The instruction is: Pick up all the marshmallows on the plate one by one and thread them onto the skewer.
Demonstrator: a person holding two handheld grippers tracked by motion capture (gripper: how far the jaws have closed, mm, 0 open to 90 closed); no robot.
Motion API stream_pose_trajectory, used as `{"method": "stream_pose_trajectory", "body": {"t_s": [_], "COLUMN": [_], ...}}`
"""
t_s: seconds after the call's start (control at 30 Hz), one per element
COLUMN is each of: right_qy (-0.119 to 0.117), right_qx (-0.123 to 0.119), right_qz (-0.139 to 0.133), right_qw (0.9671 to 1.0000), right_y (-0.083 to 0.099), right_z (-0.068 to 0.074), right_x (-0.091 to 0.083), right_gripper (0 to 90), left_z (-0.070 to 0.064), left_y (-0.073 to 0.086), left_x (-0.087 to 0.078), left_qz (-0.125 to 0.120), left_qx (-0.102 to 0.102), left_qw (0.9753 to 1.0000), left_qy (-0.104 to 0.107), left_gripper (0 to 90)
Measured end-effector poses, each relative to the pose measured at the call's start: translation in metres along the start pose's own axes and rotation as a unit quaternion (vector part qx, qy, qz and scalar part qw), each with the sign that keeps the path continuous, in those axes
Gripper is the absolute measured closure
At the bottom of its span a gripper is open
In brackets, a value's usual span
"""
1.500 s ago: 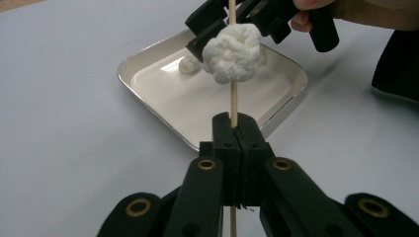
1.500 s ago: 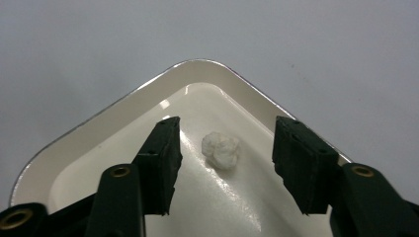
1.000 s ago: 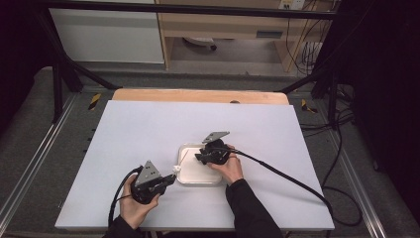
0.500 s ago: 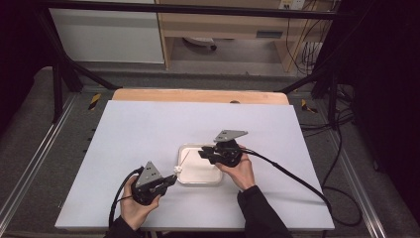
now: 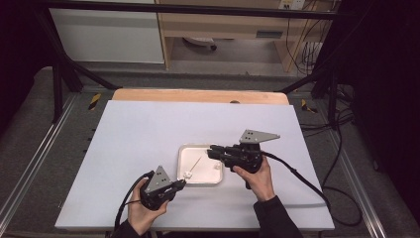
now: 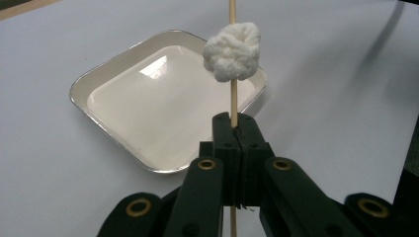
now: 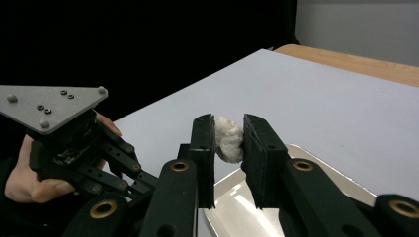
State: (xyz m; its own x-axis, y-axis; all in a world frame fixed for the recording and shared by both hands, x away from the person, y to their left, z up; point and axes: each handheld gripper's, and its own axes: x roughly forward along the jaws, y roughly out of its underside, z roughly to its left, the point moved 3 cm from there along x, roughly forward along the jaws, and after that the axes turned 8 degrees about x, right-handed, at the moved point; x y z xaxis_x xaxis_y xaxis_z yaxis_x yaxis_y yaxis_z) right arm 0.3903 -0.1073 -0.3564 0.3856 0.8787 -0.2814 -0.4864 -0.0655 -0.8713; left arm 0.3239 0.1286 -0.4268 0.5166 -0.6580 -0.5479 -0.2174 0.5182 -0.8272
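L gripper [image 5: 179, 185], lower centre of high view: jaws clamped shut on thin wooden skewer [image 6: 233, 101], one white marshmallow [image 6: 232, 51] already threaded partway up. In left gripper view the skewer runs straight up frame centre, off the top edge. In high view its long axis slants lower left to upper right over the tray [image 5: 184, 150], free tip pointing toward the R gripper [image 5: 212, 151].

R gripper, mid frame right of tray: jaws narrow, pinching a second marshmallow piece [image 7: 229, 138] between the pads, held above the tray's right part.

Step in hand, judged: thread piece no. 2.
- keep skewer rigid, L grip low on shaft
- line piece's centre w/ tip, push along axis, not across
- light squeeze, else it deforms

Tray sits on white surface [image 5: 124, 148], centre of frame.
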Motion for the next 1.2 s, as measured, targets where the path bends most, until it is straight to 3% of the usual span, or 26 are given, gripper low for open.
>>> {"method": "stream_pose_trajectory", "body": {"t_s": [0.5,1.2], "right_qy": [-0.019,-0.039], "right_qx": [0.024,0.028], "right_qz": [0.009,0.037], "right_qw": [0.9995,0.9982], "right_y": [0.008,0.016], "right_z": [0.000,0.002], "right_x": [0.013,0.018], "right_gripper": [75.8,81.2], "left_z": [-0.001,-0.003], "left_y": [0.000,0.000], "left_x": [0.000,0.003], "left_qz": [0.001,0.018], "left_qx": [0.001,0.035], "left_qw": [1.0000,0.9992], "left_qy": [0.000,-0.010], "left_gripper": [88.7,88.9]}}
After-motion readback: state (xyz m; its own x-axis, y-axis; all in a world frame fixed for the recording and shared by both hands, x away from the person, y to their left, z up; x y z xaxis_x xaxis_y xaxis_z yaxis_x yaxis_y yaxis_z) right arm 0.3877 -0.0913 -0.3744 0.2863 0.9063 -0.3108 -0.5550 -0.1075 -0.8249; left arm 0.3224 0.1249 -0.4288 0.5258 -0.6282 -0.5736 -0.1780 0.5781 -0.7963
